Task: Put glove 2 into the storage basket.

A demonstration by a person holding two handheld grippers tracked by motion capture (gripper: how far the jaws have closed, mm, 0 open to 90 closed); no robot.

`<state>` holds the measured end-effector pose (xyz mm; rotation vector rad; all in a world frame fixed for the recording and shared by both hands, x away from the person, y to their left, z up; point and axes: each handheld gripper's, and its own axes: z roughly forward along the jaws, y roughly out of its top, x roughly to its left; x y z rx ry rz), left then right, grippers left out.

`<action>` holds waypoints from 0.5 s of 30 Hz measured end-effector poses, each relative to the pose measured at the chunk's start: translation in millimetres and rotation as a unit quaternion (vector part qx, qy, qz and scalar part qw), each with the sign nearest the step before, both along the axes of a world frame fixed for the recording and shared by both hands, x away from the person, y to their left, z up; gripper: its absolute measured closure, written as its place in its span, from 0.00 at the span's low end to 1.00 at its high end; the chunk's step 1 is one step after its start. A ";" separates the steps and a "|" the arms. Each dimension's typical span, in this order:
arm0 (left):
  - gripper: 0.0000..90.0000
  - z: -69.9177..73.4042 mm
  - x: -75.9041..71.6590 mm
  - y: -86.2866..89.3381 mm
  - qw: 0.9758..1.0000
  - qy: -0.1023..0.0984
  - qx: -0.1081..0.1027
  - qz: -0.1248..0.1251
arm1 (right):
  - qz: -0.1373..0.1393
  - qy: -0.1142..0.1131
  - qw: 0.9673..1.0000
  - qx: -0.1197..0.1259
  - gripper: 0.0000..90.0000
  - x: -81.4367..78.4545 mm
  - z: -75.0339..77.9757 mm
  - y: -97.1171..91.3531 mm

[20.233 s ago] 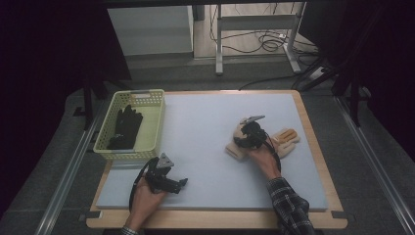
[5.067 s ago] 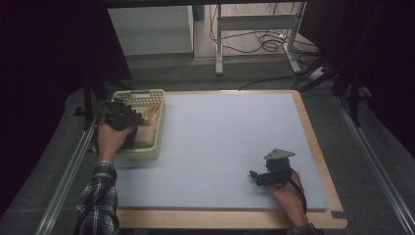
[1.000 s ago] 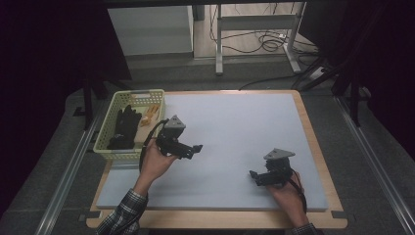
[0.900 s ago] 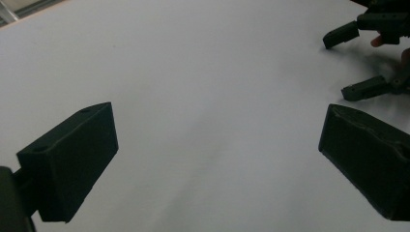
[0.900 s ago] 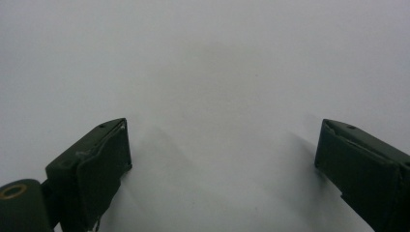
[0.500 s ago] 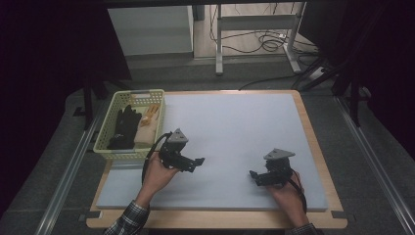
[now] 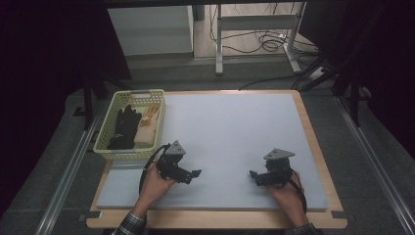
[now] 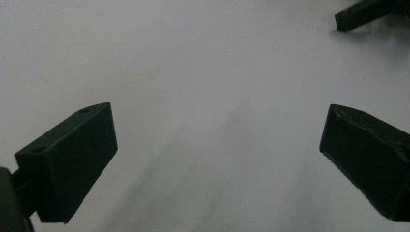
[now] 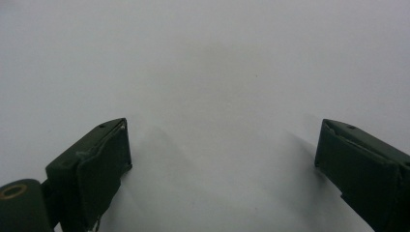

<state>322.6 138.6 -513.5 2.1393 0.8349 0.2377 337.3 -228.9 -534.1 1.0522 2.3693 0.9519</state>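
A yellow-green basket stands at the table's left edge. Inside it lie a black glove and a tan glove, side by side. My left gripper rests low over the pale mat near the front, just right of the basket's near corner; its jaws stand wide apart with nothing between them. My right gripper sits near the front right of the mat, pointing left, jaws wide apart and empty. The right gripper's tip appears at the top right of the left gripper view.
The mat lies on a wooden board with a raised rim. Metal rails run along both sides of the table. Beyond the far edge stand a white cabinet and table legs with cables on the floor.
My left gripper has drawn back from beside the basket toward the front of the mat and lower. The right gripper has stayed still.
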 end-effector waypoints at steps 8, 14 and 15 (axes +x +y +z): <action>0.00 -20.7 -8.1 5.6 1.000 0.010 0.023 0.005 | 0.000 -0.001 1.000 -0.001 0.06 -0.2 0.1 0.1; 0.00 -33.5 -14.6 5.4 0.999 0.018 0.040 -0.005 | 0.000 -0.001 1.000 -0.001 0.06 -0.1 0.1 0.1; 0.00 -34.2 -16.3 4.7 0.999 0.011 0.046 -0.005 | 0.000 -0.001 1.000 -0.001 0.06 -0.1 0.1 0.1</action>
